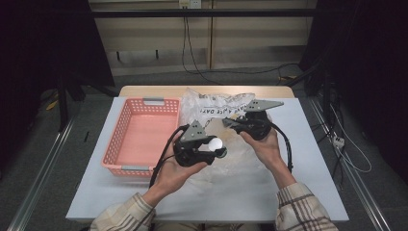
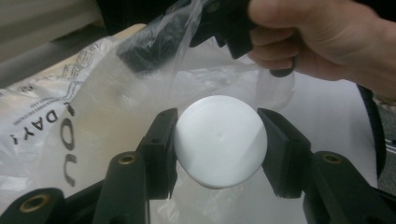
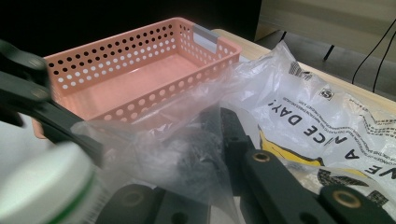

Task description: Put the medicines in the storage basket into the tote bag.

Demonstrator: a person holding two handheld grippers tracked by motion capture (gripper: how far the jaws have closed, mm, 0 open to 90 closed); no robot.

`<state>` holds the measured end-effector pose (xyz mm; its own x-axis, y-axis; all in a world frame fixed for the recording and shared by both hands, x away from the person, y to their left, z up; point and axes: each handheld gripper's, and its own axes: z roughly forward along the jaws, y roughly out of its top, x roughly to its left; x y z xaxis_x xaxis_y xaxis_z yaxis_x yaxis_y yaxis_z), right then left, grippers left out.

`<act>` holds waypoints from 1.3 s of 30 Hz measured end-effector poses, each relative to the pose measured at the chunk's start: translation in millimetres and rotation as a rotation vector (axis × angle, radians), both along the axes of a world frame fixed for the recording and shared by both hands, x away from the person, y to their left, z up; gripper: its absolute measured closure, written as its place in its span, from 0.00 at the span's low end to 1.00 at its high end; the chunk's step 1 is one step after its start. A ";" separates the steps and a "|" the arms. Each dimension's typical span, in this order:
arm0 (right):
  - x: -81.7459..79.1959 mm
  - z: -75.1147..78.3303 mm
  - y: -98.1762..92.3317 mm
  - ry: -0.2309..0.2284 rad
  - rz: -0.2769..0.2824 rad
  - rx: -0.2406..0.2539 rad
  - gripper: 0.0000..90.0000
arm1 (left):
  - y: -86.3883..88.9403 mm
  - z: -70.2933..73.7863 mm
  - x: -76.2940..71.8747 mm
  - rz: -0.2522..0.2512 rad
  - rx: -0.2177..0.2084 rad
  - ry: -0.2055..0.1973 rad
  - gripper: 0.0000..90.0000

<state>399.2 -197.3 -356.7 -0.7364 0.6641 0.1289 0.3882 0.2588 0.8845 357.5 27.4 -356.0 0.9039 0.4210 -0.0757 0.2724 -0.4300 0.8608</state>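
Surface: a pale grey-white counter (image 1: 288,192) with a light wood strip along its far edge, centre of the high view. Dark curtains close in at both sides. A beige wall panel runs across the top of the frame, with black cables trailing down from a socket onto grey floor.

On the counter, left of centre: a salmon-pink perforated plastic basket (image 1: 126,139) with grey handle tabs. Just right of it, a crumpled clear plastic bag with black lettering (image 1: 216,107), reaching to the far edge.

Left gripper (image 1: 217,146), centre of the high view, held over the near part of the bag. Its jaws are clamped on a round white plastic lid or bottle end (image 1: 215,143); whether more hangs below it I cannot tell.

Right gripper (image 1: 230,123), just right of centre and farther back, grey plate on top. Jaws are together, pinching a fold of the bag.

Left gripper view: the round white face (image 2: 219,140) sits squarely between the two black jaws, both pads pressing its rim. Beyond it, upper right of the frame, the person's right hand (image 2: 322,42) holds the other gripper, with bag film draped up to it.

Right gripper view: bag film (image 3: 187,140) bunched over the jaws at bottom centre. Lettering reads "NICE DAY" at right. The basket's (image 3: 140,74) bare floor shows at upper left. A blurred white shape with a thin green line (image 3: 42,186) lies at lower left.
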 end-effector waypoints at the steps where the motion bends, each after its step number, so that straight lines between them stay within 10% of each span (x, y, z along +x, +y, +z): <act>1: -0.1 0.2 -0.1 -0.001 0.000 -0.001 1.00 | -3.3 -2.9 1.1 -0.001 -0.004 0.001 0.57; 39: 4.2 -13.1 4.4 0.043 0.001 -0.026 1.00 | -45.7 -78.8 58.0 0.146 0.090 0.071 0.56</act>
